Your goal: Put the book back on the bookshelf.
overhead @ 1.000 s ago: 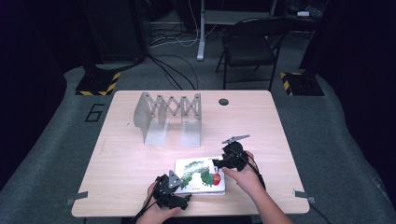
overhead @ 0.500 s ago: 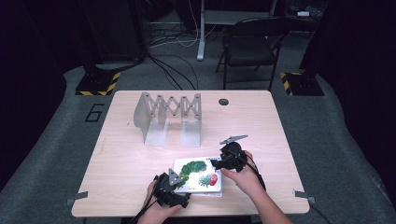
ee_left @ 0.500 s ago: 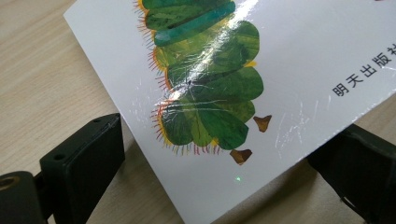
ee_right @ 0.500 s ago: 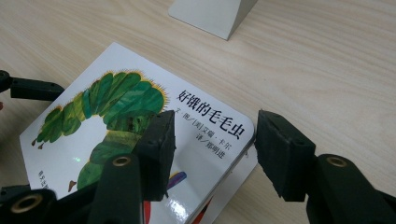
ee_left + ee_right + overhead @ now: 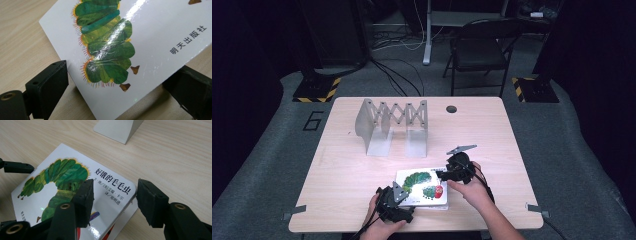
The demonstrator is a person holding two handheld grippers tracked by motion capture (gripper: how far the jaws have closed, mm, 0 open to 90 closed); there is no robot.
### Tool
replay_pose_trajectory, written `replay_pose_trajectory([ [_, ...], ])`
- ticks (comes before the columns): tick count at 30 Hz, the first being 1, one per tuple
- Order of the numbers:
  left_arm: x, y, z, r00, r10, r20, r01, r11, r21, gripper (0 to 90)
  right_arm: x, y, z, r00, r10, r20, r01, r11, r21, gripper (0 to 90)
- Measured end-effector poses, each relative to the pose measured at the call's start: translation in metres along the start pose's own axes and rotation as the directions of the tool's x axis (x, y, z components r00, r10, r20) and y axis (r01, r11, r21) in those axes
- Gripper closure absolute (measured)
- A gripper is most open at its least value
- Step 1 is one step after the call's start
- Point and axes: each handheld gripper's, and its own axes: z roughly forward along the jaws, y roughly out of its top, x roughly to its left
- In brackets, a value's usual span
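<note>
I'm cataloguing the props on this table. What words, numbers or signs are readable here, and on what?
"好饿的毛毛虫": title on the book's cover.
"明天出版社": publisher's line on the same cover.
Small credit line under the title: starts "文·图", the rest too small to read surely.
"6": painted on the grey floor, left of the table.
The folding rack bears no text.

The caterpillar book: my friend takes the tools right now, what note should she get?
Left tool: open, jaws either side of the caterpillar book's near corner, not clamped.
Right tool: open, one jaw over the cover, the other just off the book's edge.
The book lies flat at the table's front edge. The metal folding rack stands behind it, holding nothing.
Done: both tools are at the book.
Left: probably grip it and stand it in the rack.
</note>
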Motion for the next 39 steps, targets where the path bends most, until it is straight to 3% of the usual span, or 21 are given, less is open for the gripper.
replay_pose_trajectory([
  [21,-0.010,-0.002,-0.004,0.9971,0.054,-0.053,-0.056,0.9976,-0.040,12.0,-0.002,-0.001,0.002,0.9999,0.013,-0.006,-0.013,1.000,0.002,47.5],
  [25,-0.016,-0.003,-0.006,0.9927,0.098,-0.071,-0.102,0.9928,-0.062,17.8,-0.003,-0.001,0.003,0.9998,0.017,-0.006,-0.017,1.000,0.006,47.5],
  [34,-0.016,-0.004,-0.006,0.9944,0.091,-0.054,-0.095,0.9928,-0.074,19.5,-0.006,-0.002,0.005,0.9997,0.022,-0.013,-0.022,1.000,0.009,46.9],
  [39,-0.016,-0.005,-0.006,0.9932,0.100,-0.059,-0.104,0.9920,-0.071,19.5,-0.010,-0.002,0.010,0.9988,0.031,-0.037,-0.029,0.999,0.037,42.0],
])
